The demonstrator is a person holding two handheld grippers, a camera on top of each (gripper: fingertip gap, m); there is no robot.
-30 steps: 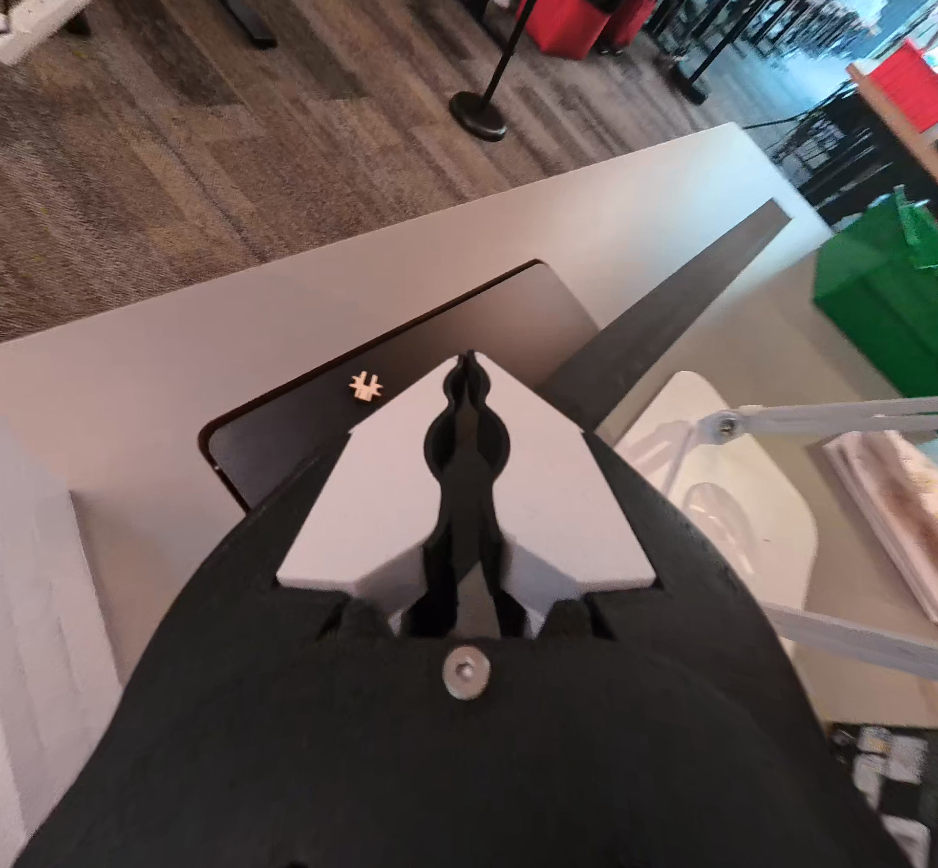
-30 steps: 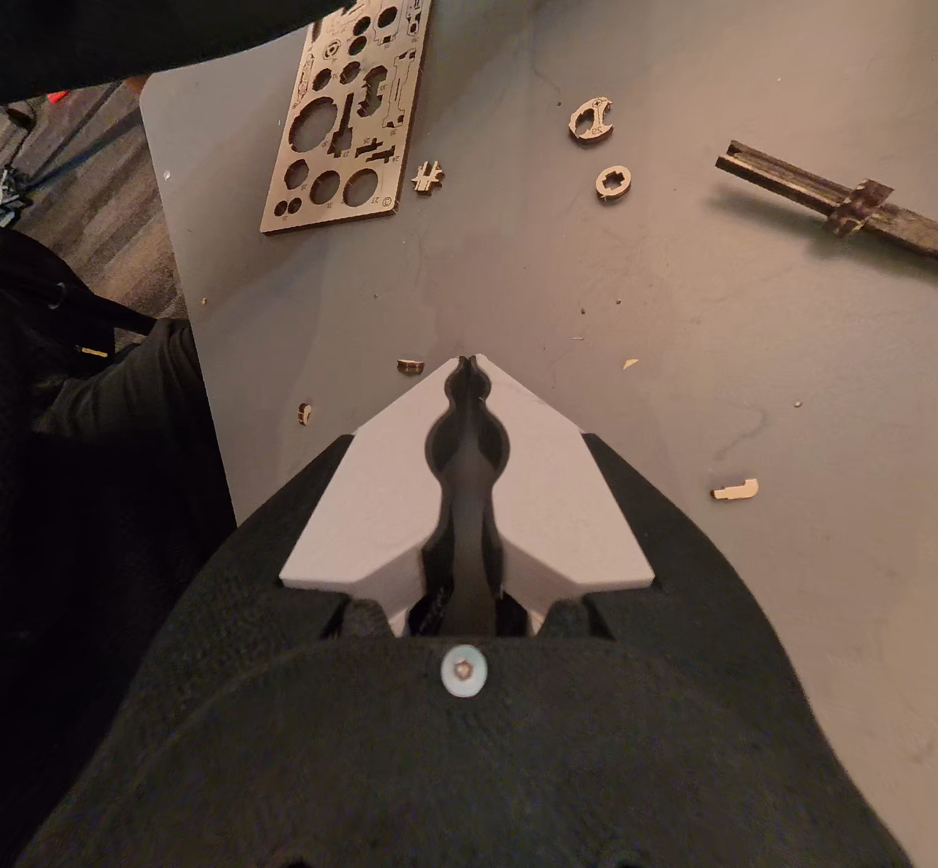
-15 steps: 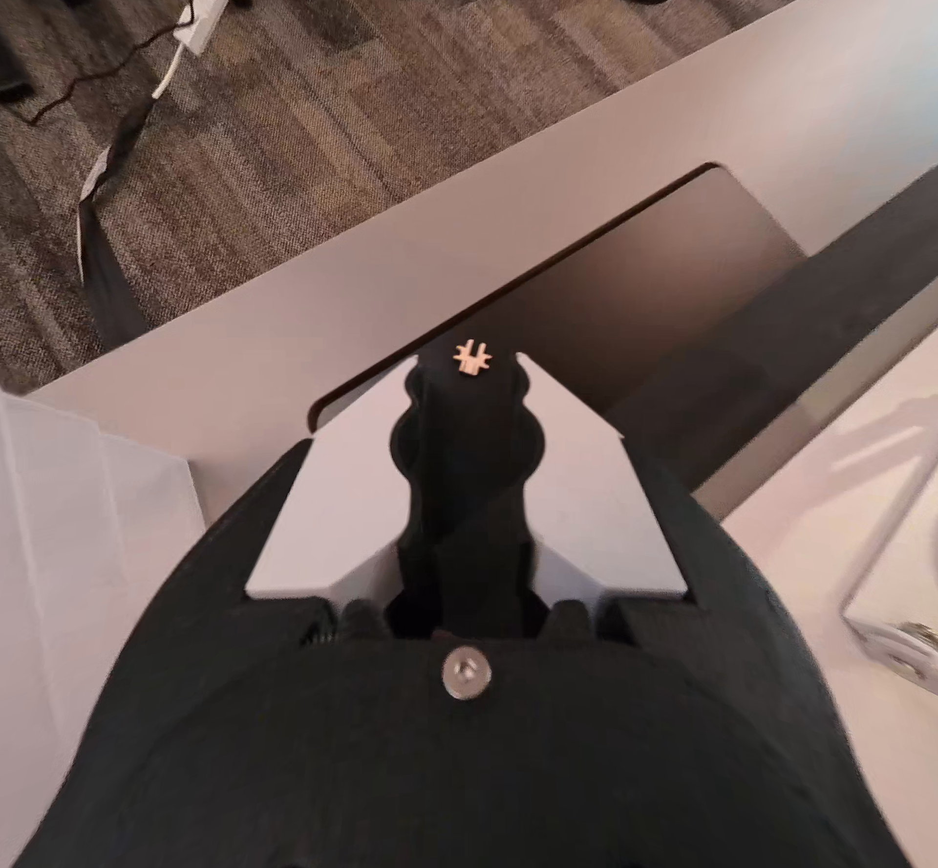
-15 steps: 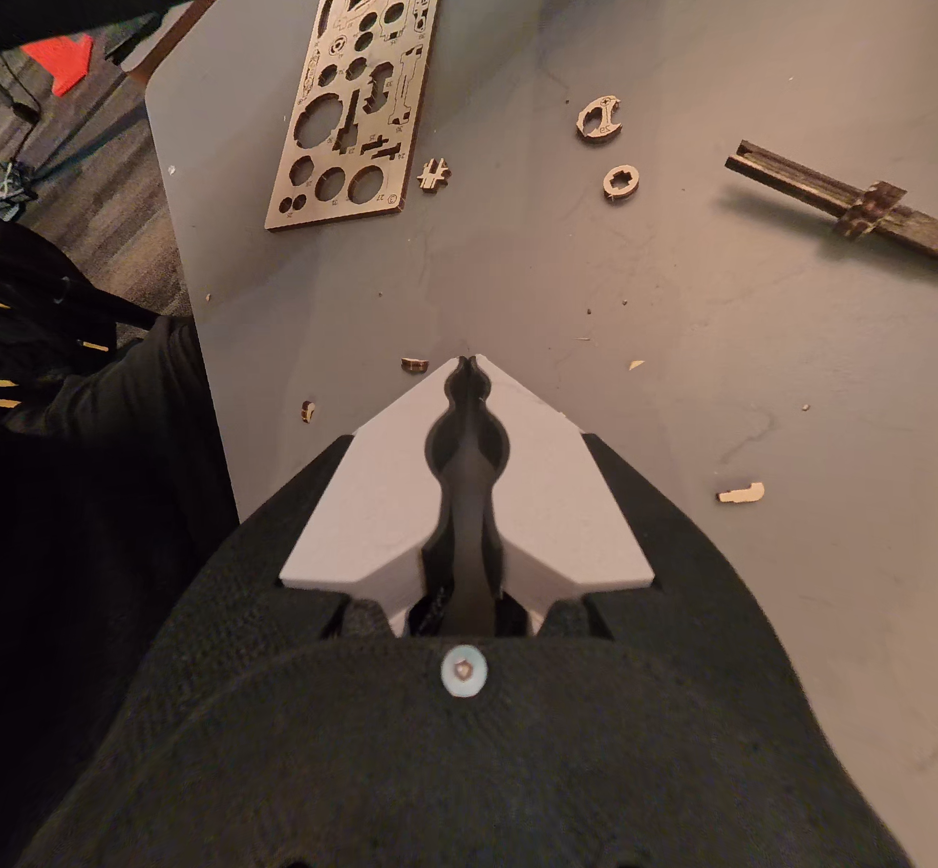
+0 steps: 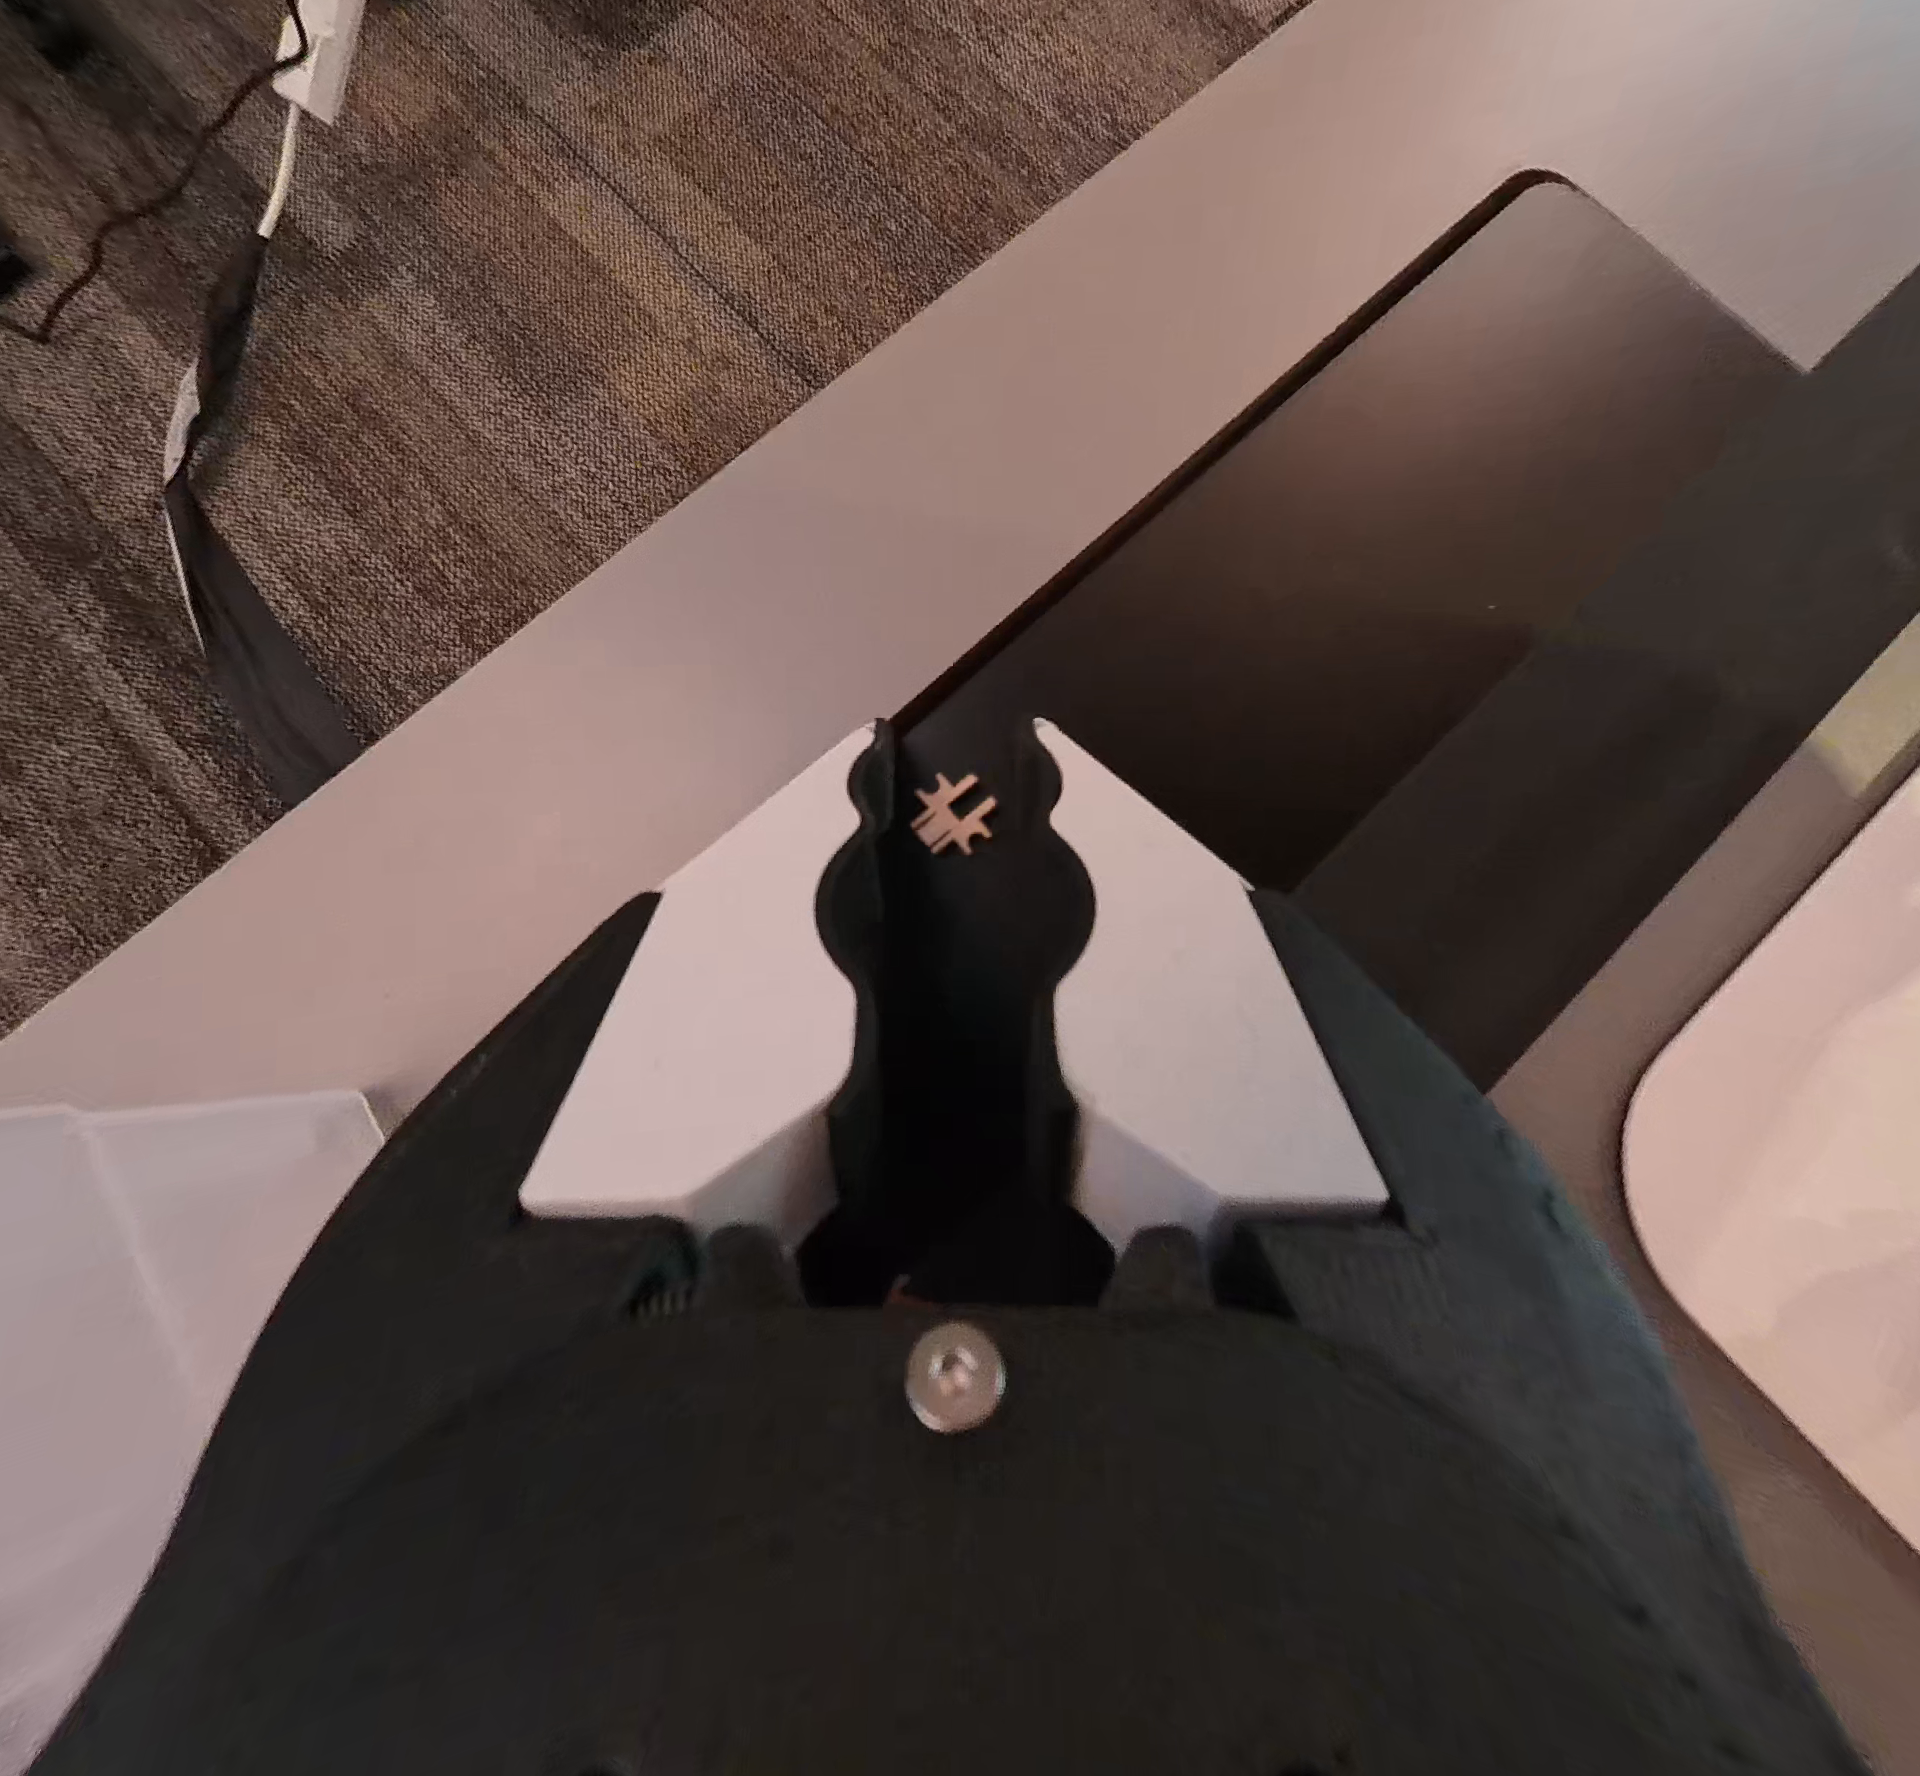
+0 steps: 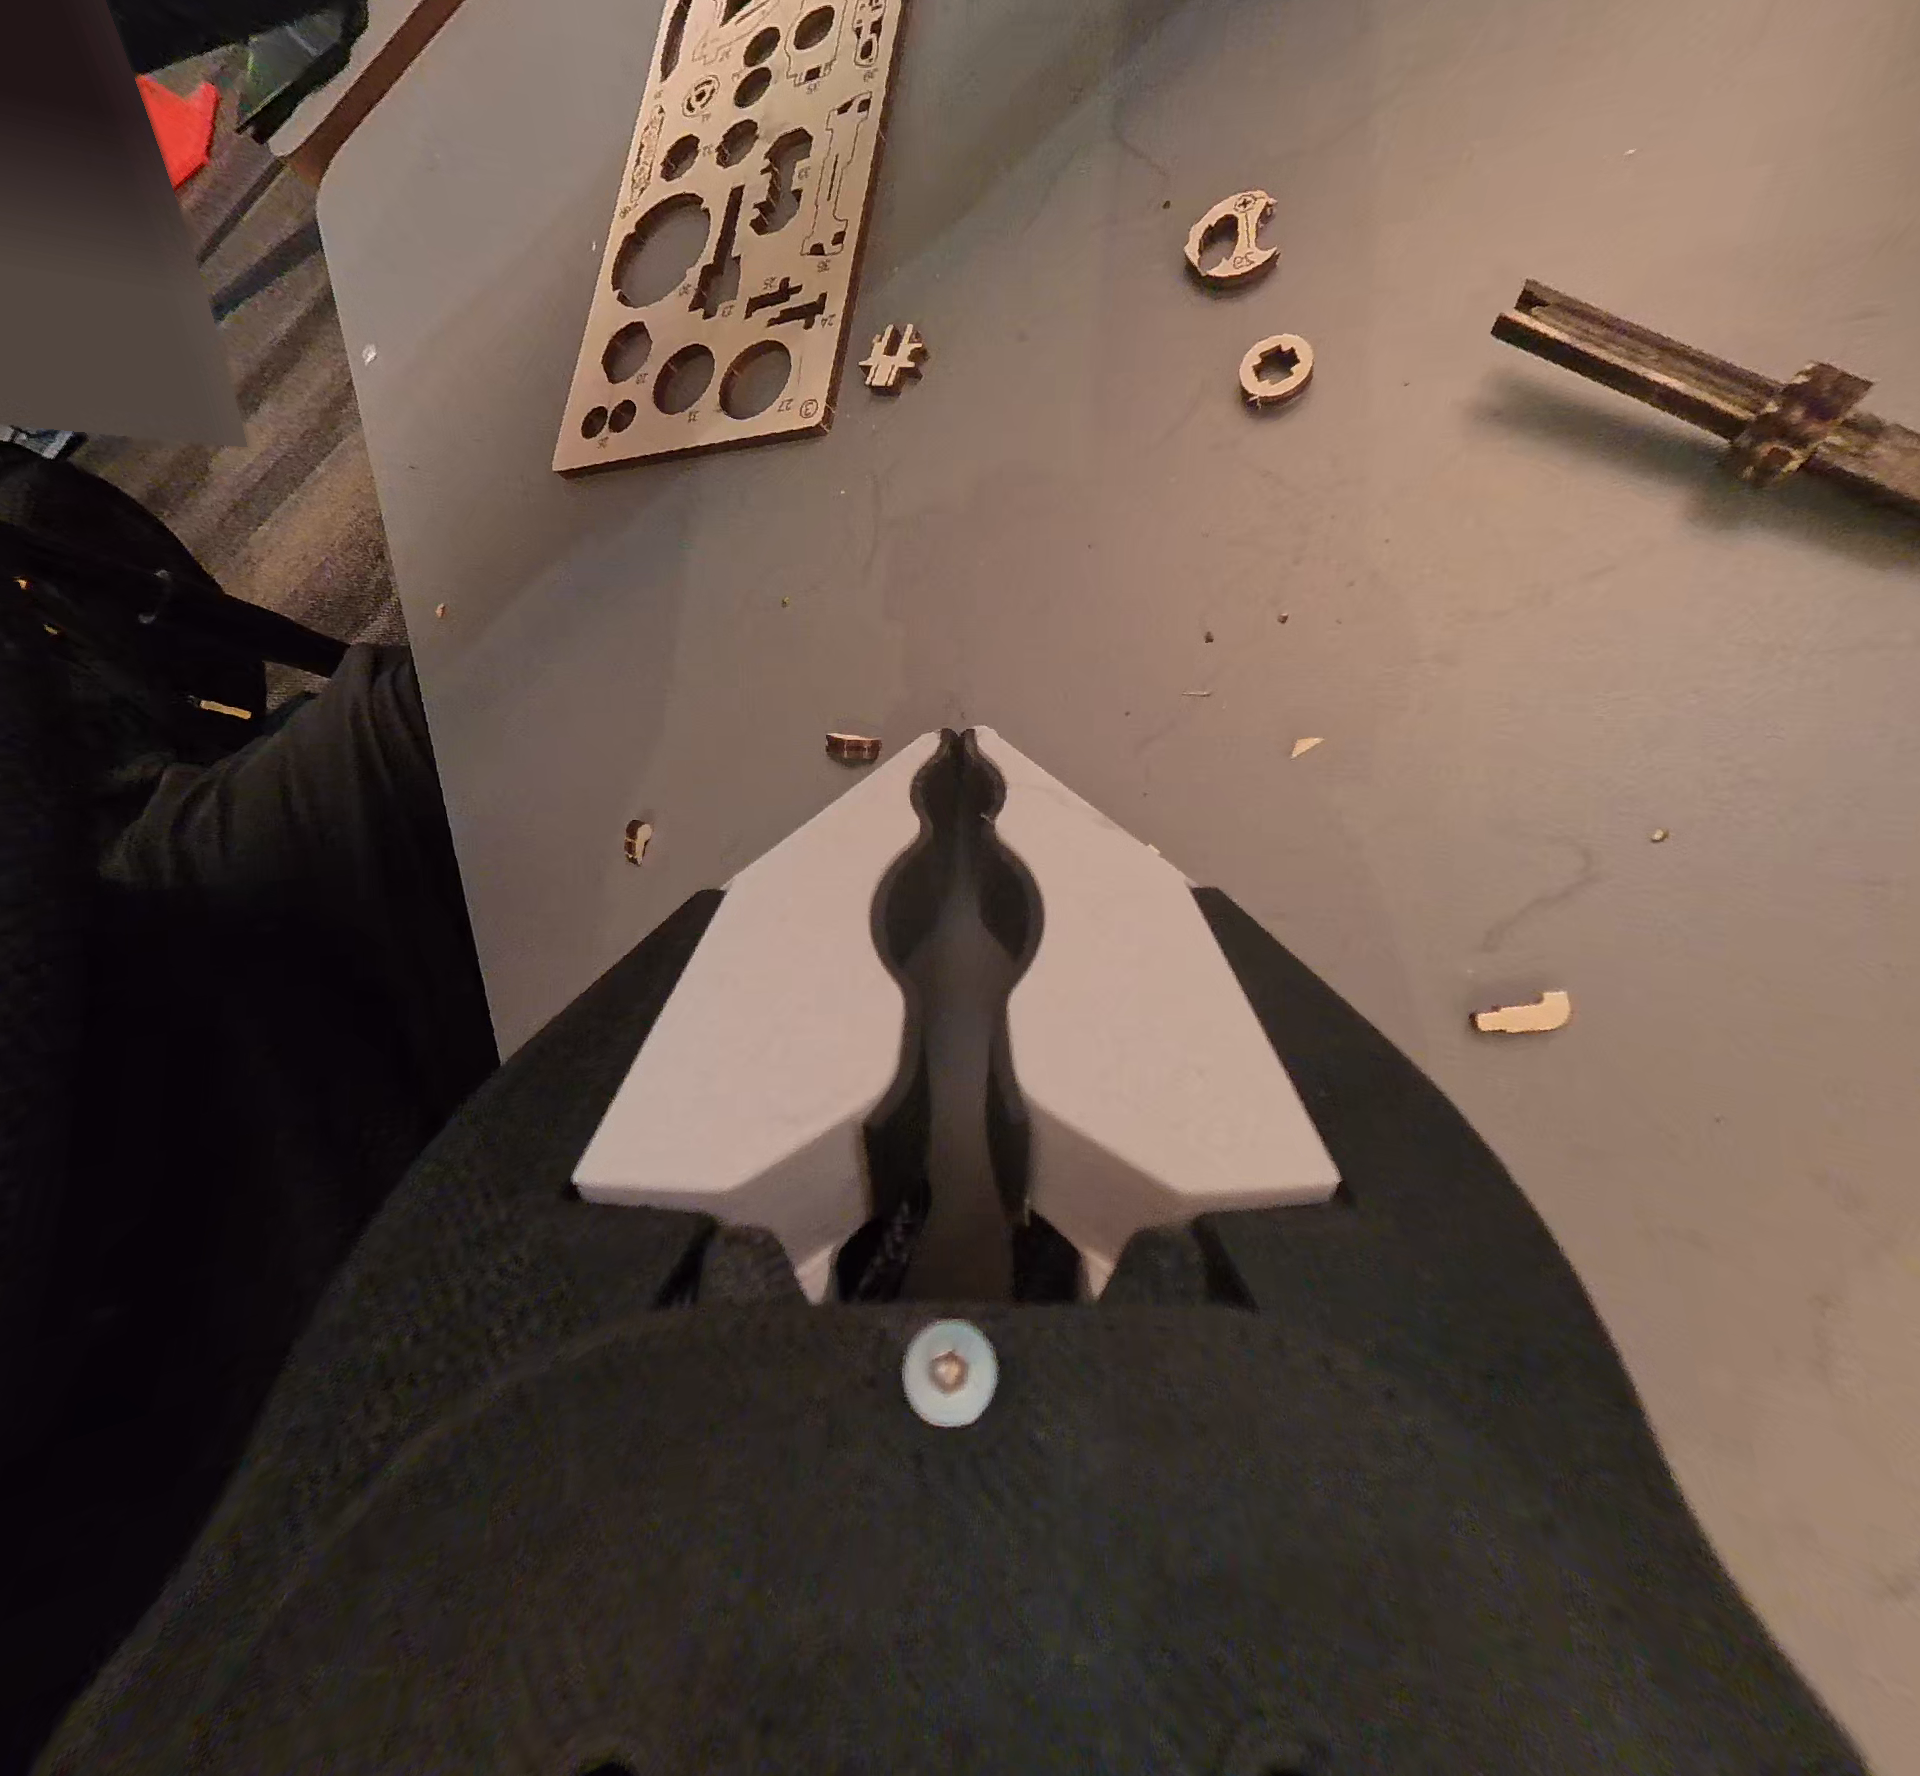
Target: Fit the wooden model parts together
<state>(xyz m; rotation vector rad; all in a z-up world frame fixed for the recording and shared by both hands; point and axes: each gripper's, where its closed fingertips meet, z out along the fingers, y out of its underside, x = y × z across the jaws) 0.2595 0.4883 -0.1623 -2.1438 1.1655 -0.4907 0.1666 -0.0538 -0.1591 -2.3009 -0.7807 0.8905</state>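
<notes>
In my left view, my left tongs (image 5: 956, 739) are spread over a dark mat (image 5: 1455, 583) near the worktop (image 5: 727, 583) edge — a small cross piece (image 5: 951, 814) lies on the mat between the fingers, untouched as far as I can tell. In my right view, my right tongs (image 6: 958, 739) are pressed together, empty, above the worktop; the sheet (image 6: 743, 199) lies by the far left corner, another cross piece (image 6: 894, 357) just beside it.

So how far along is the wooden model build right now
Early. Done: many shapes are punched out of the wooden sheet, and a collar sits on the dark rod. In hand: nothing; the open left gripper frames a small cross piece, and the right gripper is shut, empty. Left: the ring and crescent piece lie loose.
</notes>
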